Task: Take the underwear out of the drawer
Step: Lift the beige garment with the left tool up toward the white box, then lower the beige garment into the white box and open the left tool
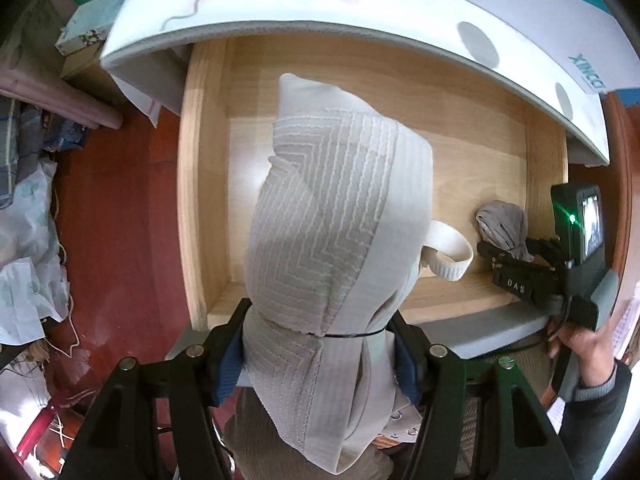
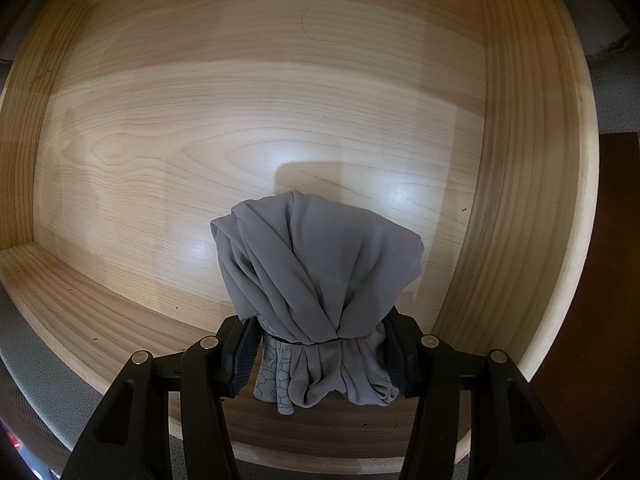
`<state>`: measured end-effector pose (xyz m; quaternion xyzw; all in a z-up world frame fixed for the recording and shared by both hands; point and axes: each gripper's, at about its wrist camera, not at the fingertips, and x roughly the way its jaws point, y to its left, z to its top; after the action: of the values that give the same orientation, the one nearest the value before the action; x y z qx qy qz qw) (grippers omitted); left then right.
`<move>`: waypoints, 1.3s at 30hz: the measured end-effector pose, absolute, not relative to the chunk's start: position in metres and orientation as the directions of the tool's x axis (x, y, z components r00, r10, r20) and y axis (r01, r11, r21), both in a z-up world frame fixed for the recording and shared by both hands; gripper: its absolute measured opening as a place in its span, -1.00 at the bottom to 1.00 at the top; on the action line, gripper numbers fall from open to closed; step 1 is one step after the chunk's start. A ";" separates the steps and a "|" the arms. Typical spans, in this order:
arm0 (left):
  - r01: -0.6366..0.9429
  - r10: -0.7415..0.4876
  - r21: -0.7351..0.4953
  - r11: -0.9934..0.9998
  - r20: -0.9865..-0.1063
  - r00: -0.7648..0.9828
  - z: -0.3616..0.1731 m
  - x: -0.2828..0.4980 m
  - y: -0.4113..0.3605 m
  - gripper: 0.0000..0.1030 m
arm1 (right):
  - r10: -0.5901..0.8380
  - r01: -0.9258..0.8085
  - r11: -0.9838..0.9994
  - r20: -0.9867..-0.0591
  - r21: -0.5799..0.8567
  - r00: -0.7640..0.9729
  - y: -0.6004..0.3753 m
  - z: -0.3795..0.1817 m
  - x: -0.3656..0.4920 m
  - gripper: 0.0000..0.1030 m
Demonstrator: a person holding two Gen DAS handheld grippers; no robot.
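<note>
Right gripper (image 1: 505, 245), marked "DAS", clamps grey underwear (image 2: 320, 276)

bunched white (image 1: 332, 216) and grey underwear (image 2: 320, 272)

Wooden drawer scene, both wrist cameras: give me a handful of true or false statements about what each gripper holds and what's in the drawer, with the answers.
1. The left gripper is shut on a cream ribbed-pattern undergarment. True.
2. The right gripper is open above the light wooden drawer. False: it is shut on a bunched grey fabric undergarment.
3. The drawer's bottom shows bare wood around the grey garment. True.
4. The cream garment lies flat on the drawer bottom. False: it hangs bunched from the left fingers.
5. A white elastic strap loop sticks out beside the cream garment. True.
</note>
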<state>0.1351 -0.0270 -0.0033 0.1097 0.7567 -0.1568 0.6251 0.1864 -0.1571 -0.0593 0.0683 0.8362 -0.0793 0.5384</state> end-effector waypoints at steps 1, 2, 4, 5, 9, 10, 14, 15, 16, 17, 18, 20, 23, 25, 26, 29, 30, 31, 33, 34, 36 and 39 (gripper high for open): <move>0.364 -0.034 -0.104 0.926 -0.980 -0.194 -0.004 0.132 -0.027 0.23 | 0.029 0.200 0.978 -0.911 -0.059 -0.411 -0.157 -0.059 0.186 -0.03; 0.366 -0.037 -0.107 0.924 -0.981 -0.192 -0.002 0.130 -0.025 0.23 | 0.029 0.200 0.978 -0.911 -0.059 -0.411 -0.157 -0.059 0.187 -0.03; 0.385 -0.029 -0.094 0.918 -0.985 -0.173 0.003 0.121 -0.024 0.23 | 0.030 0.200 0.978 -0.911 -0.058 -0.411 -0.157 -0.059 0.187 -0.03; 0.394 -0.022 -0.084 0.915 -0.987 -0.160 0.006 0.118 -0.023 0.23 | 0.030 0.200 0.978 -0.911 -0.059 -0.411 -0.158 -0.059 0.187 -0.04; 0.400 -0.025 -0.066 0.914 -0.994 -0.106 0.017 0.105 -0.018 0.23 | 0.030 0.199 0.978 -0.911 -0.058 -0.411 -0.158 -0.059 0.187 -0.04; 0.401 -0.027 -0.057 0.914 -0.996 -0.082 0.021 0.102 -0.016 0.23 | 0.030 0.200 0.978 -0.911 -0.058 -0.411 -0.158 -0.059 0.187 -0.04; 0.403 -0.038 -0.025 0.915 -0.999 0.023 0.036 0.093 -0.013 0.23 | 0.030 0.200 0.978 -0.911 -0.057 -0.411 -0.158 -0.059 0.187 -0.05; 0.400 -0.051 -0.022 0.916 -0.997 0.060 0.042 0.091 -0.011 0.23 | 0.030 0.199 0.978 -0.912 -0.057 -0.410 -0.158 -0.059 0.187 -0.05; 0.395 -0.060 -0.023 0.919 -0.995 0.083 0.046 0.090 -0.009 0.23 | 0.030 0.198 0.978 -0.912 -0.057 -0.409 -0.157 -0.059 0.186 -0.05; 0.389 -0.072 -0.025 0.921 -0.992 0.106 0.050 0.089 -0.007 0.23 | 0.030 0.198 0.978 -0.912 -0.057 -0.408 -0.157 -0.059 0.186 -0.06; 0.380 -0.090 -0.032 0.924 -0.986 0.137 0.056 0.088 -0.005 0.23 | 0.029 0.198 0.978 -0.913 -0.057 -0.408 -0.156 -0.059 0.186 -0.06; 0.364 -0.114 -0.041 0.931 -0.977 0.181 0.066 0.088 0.000 0.23 | 0.025 0.198 0.978 -0.913 -0.062 -0.407 -0.155 -0.057 0.186 -0.07; 0.338 -0.147 -0.057 0.939 -0.958 0.248 0.079 0.089 0.003 0.23 | 0.017 0.199 0.978 -0.914 -0.070 -0.405 -0.153 -0.055 0.185 -0.08; 0.328 -0.155 -0.056 0.943 -0.947 0.283 0.085 0.091 0.004 0.23 | 0.010 0.201 0.977 -0.915 -0.078 -0.403 -0.153 -0.053 0.188 -0.09; 0.321 -0.160 -0.056 0.945 -0.938 0.307 0.090 0.091 0.004 0.23 | 0.007 0.201 0.976 -0.915 -0.082 -0.403 -0.152 -0.052 0.188 -0.09; 0.316 -0.172 -0.057 0.947 -0.920 0.352 0.099 0.094 0.003 0.23 | -0.003 0.202 0.975 -0.915 -0.093 -0.404 -0.153 -0.050 0.192 -0.10; 0.313 -0.177 -0.059 0.948 -0.915 0.362 0.101 0.094 0.002 0.23 | -0.007 0.202 0.975 -0.915 -0.097 -0.404 -0.152 -0.050 0.192 -0.10; 0.313 -0.183 -0.062 0.948 -0.908 0.376 0.105 0.095 0.001 0.23 | -0.013 0.200 0.974 -0.914 -0.103 -0.405 -0.151 -0.049 0.193 -0.11; 0.314 -0.191 -0.062 0.947 -0.897 0.399 0.113 0.097 -0.001 0.23 | -0.020 0.198 0.974 -0.913 -0.110 -0.407 -0.149 -0.049 0.194 -0.11; 0.315 -0.194 -0.059 0.947 -0.888 0.417 0.117 0.099 -0.002 0.23 | -0.023 0.197 0.974 -0.913 -0.113 -0.408 -0.148 -0.048 0.195 -0.11; 0.319 -0.202 -0.054 0.946 -0.869 0.452 0.127 0.102 -0.003 0.23 | -0.025 0.197 0.974 -0.913 -0.114 -0.408 -0.147 -0.048 0.195 -0.11; 0.315 -0.219 -0.055 0.947 -0.830 0.514 0.143 0.106 -0.006 0.23 | -0.024 0.198 0.974 -0.913 -0.113 -0.407 -0.146 -0.048 0.195 -0.12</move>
<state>0.1063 -0.0056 0.1425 0.0513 0.4686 -0.1537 0.8684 0.1954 -0.1463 -0.0478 0.0523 0.8324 -0.1020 0.5422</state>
